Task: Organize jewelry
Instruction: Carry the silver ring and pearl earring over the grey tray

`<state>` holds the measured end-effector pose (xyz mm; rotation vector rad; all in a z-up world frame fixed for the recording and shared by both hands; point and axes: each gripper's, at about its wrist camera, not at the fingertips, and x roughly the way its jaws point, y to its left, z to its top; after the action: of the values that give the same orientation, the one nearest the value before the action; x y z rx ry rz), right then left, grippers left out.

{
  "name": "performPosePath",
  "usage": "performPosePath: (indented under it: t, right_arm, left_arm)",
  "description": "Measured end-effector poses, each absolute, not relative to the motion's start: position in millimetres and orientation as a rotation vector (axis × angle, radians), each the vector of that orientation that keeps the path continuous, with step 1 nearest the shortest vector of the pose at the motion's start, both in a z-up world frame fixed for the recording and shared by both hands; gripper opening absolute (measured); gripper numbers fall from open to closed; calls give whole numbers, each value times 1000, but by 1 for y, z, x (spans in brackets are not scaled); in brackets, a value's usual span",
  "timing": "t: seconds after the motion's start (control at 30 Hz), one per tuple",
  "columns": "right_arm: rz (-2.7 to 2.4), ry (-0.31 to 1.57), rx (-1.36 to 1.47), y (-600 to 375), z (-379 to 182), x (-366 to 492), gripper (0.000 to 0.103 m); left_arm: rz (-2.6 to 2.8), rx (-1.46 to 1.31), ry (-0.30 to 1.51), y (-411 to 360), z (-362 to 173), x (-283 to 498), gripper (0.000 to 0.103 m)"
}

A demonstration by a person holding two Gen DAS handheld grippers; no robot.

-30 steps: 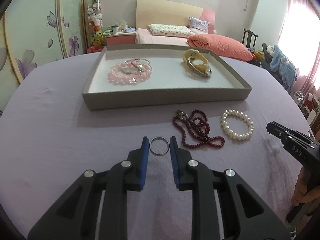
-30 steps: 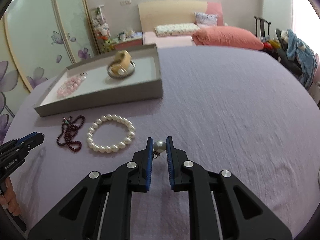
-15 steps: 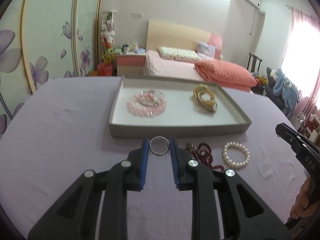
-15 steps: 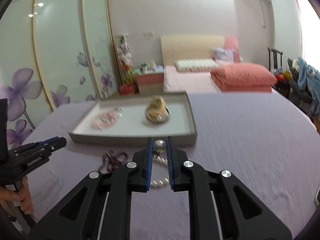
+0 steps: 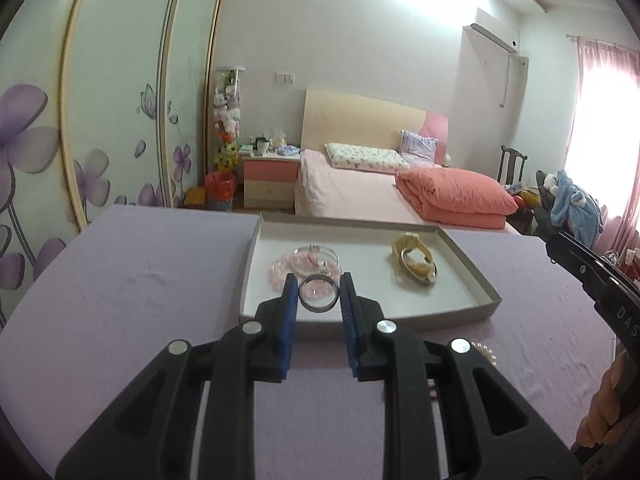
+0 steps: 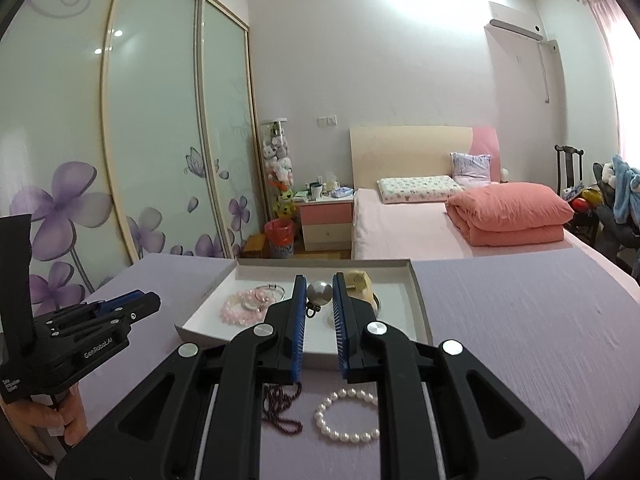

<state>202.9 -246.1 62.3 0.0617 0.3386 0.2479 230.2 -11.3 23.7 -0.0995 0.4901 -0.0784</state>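
The silver ring (image 5: pixel 319 298) sits clamped between the blue pads of your left tool (image 5: pixel 319 300), held above the near edge of the grey tray (image 5: pixel 476 276). Your right tool (image 6: pixel 319 295) is closed on a silver ball pendant (image 6: pixel 319 293), its small clasp hanging below, also held over the tray's near side.

Inside the tray, a pink bead bracelet (image 6: pixel 240 310) with a clear bangle (image 5: pixel 318 254) lies at 10 o'clock from the ring, and a yellow watch (image 5: pixel 414 262) at 2 o'clock. A dark red bead necklace (image 6: pixel 280 408) and a white pearl bracelet (image 6: pixel 346 416) remain on the purple bench (image 6: pixel 520 340), at 6 o'clock from the pendant, under the right tool.

Judgement: the step in hand is carrying both pieces to the tray. The next move calls for you to lower each tool to bare tray floor, away from the pieces already placed, then part the pads. Both items are round and may roll, so release low.
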Motion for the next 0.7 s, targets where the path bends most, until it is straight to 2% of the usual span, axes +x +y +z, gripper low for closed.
performPosePath:
  t: [0.33,0.7]
  right_arm:
    - [224,272,78,-244,65,238,14]
    - [219,296,80,-236,43,284,14]
  left_arm:
    - [-64,-97,411,-12,36,258,22]
    - [-78,-80,384,-21,28,304,22]
